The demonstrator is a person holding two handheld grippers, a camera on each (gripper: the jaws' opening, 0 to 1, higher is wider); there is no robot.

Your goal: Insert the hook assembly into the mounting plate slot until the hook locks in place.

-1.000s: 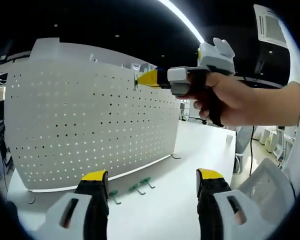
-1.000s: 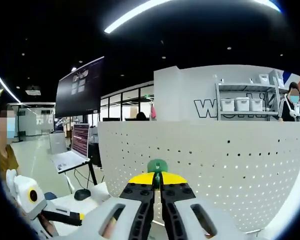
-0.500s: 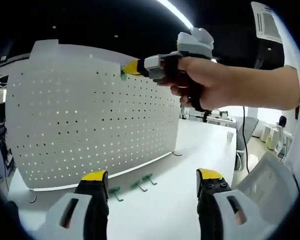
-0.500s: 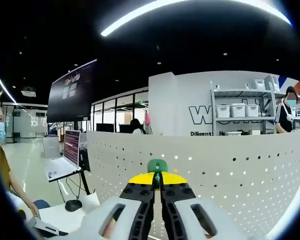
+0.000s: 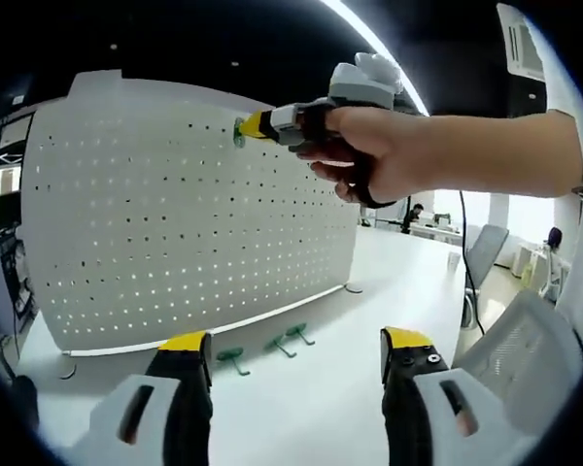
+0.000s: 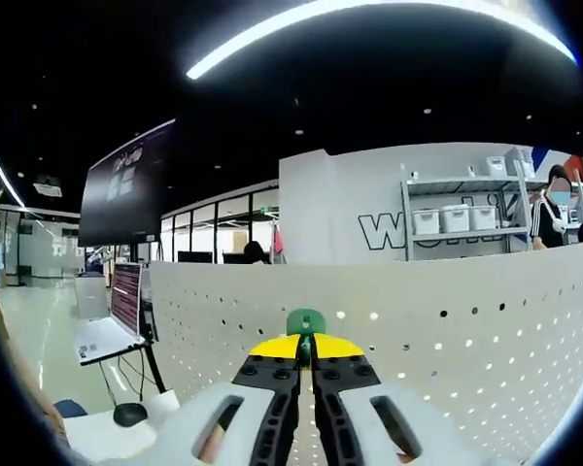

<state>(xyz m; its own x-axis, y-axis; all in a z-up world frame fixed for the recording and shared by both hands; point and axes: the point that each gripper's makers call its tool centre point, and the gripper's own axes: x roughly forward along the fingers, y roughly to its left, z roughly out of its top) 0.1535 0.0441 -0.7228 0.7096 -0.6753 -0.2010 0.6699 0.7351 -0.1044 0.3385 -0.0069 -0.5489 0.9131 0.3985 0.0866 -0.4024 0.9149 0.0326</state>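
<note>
A small green hook (image 6: 305, 322) is pinched at its base between the closed right tongs (image 6: 306, 346), its rounded end pressed to the upper edge of the upright white perforated mounting plate (image 5: 175, 233), near its 1 o'clock corner. Three spare green hooks (image 5: 268, 348) lie on the tabletop (image 5: 311, 398) at the plate's foot, toward 5 o'clock.

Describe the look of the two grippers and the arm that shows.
The left gripper has two black jaws with yellow tips on pale grey bodies, each with a dark oval slot. The right gripper is the same build: yellow tips, black ribbed jaws, grey slotted bodies. Seen from the side in the left gripper view, it has a grey-white housing and a black grip. The hand around it is ungloved, the forearm unsleeved as far as it shows.
</note>
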